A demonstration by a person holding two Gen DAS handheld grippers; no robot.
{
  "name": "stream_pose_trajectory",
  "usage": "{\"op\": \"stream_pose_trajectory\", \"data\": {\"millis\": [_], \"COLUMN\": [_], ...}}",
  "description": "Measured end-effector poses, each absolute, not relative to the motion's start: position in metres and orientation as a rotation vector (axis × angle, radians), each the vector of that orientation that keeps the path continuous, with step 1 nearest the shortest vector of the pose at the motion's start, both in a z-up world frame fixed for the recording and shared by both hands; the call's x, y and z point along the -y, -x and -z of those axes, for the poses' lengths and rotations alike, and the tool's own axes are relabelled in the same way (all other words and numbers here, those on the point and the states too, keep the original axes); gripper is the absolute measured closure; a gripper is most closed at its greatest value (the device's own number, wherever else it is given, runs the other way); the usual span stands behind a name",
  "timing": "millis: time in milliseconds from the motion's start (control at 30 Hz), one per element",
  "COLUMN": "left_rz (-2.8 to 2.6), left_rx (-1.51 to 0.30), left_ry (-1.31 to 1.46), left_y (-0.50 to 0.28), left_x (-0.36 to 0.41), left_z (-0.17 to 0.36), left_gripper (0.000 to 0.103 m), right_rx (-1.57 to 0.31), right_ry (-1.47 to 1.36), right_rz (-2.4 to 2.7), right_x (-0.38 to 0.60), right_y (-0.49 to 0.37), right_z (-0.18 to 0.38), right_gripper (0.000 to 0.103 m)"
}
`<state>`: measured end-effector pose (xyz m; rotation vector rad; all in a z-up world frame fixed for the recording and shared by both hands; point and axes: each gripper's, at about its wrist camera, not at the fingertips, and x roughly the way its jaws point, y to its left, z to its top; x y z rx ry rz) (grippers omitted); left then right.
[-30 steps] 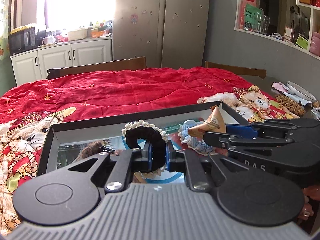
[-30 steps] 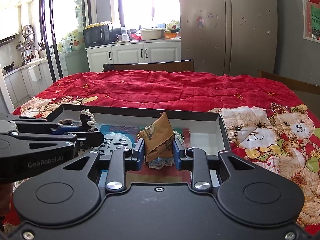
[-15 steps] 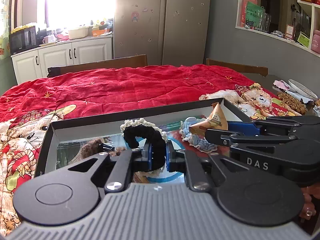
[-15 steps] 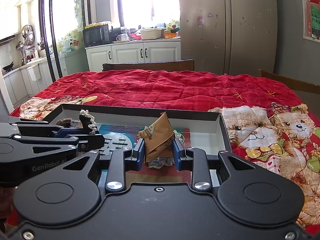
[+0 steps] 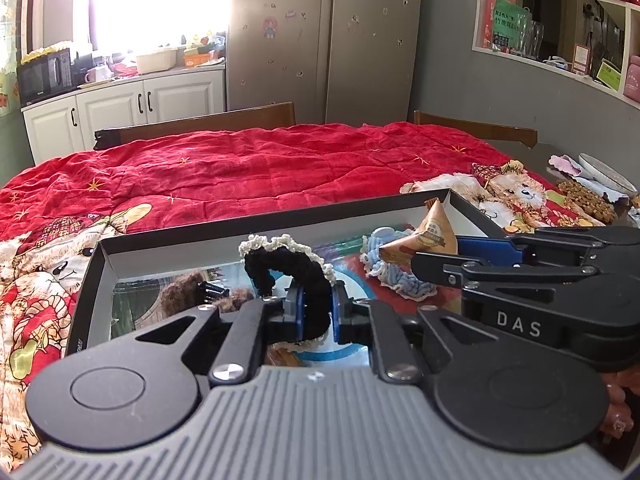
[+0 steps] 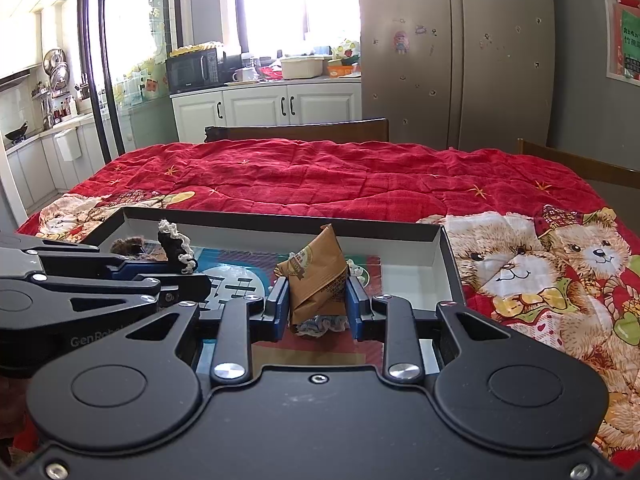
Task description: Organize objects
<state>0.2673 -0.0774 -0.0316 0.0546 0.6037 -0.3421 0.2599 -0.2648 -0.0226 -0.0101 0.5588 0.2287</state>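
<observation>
A: Notes from beside the table. Left gripper [image 5: 316, 314] has its jaws pinched nearly together on the black scrunchie [image 5: 286, 270], the one with the cream crochet edge. It arches up over the open box [image 5: 94, 276] on the red quilt [image 5: 248, 172].

B: How will it handle?

A: I'd judge it soft and light; it squashes and flops. Gripping the thick band, as now, looks better than catching the frill.

B: And the right?

A: Right gripper [image 6: 318, 306] is closed partway on the brown snack packet [image 6: 316, 276], clamping its lower sides over the box floor, with a blue crochet piece [image 6: 322, 325] below. The packet looks light and crinkly, maybe crushable and a bit slick. Hold low and wide, with gentle pressure.

B: Any writing?

A: "DAS" shows on the right gripper's body in the left view; "GenRob…" on the left gripper's body in the right view, the rest cut off. The packet has a round printed label, too small to read.
</observation>
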Motion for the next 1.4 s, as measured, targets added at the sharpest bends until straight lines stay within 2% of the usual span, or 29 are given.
{"op": "stream_pose_trajectory", "data": {"millis": [933, 1067, 1200, 1367, 1400], "left_rz": [0.332, 0.330, 0.330, 0.328, 0.326], "left_rx": [-0.662, -0.660, -0.660, -0.656, -0.655], "left_ry": [-0.042, -0.050, -0.050, -0.050, -0.050], "left_y": [-0.2743, -0.2737, -0.2738, -0.2729, -0.2727], "left_x": [0.0757, 0.0770, 0.0770, 0.0770, 0.0769], "left_z": [0.0351, 0.0351, 0.0351, 0.0349, 0.0349], "left_gripper": [0.085, 0.079, 0.078, 0.063, 0.063], "right_rx": [-0.560, -0.560, -0.561, -0.560, -0.558], "right_ry": [0.007, 0.005, 0.001, 0.001, 0.001], "right_rz": [-0.228, -0.227, -0.225, -0.223, -0.222], "right_x": [0.2649, 0.2648, 0.2650, 0.2647, 0.2654], "right_y": [-0.2600, -0.2611, -0.2616, -0.2619, -0.2614], "right_z": [0.0228, 0.0228, 0.0222, 0.0222, 0.0219], "right_gripper": [0.074, 0.074, 0.074, 0.073, 0.073]}}
